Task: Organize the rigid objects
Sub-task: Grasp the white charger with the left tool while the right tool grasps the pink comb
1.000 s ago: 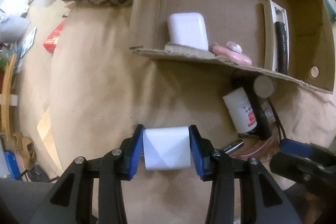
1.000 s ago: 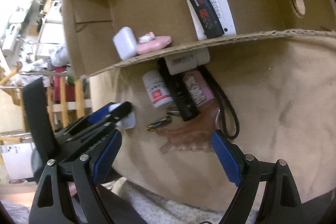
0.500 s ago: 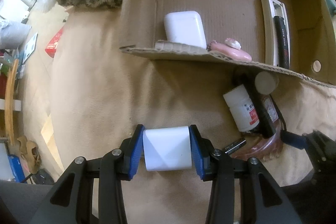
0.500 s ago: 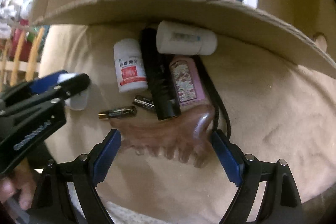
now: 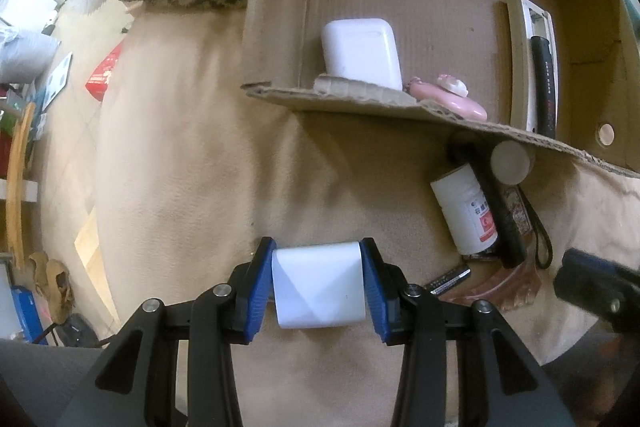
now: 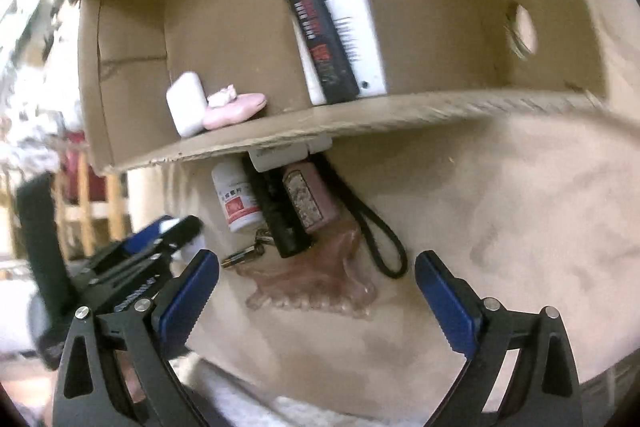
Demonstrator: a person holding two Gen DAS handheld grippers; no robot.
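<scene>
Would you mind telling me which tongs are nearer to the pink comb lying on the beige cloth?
Right. The right tongs, jaws opening and empty, sit just before the pink comb; the left tongs, holding a white block, are off to its side.

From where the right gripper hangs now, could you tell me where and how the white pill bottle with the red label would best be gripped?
Grip the white pill bottle across its round body, over the label, coming from above. It lies on its side on the beige cloth, cap end under the cardboard box edge. A black flashlight lies against one side, so one finger must wedge between them. The right gripper, its jaws opening with nothing between them, probably spans it.
</scene>
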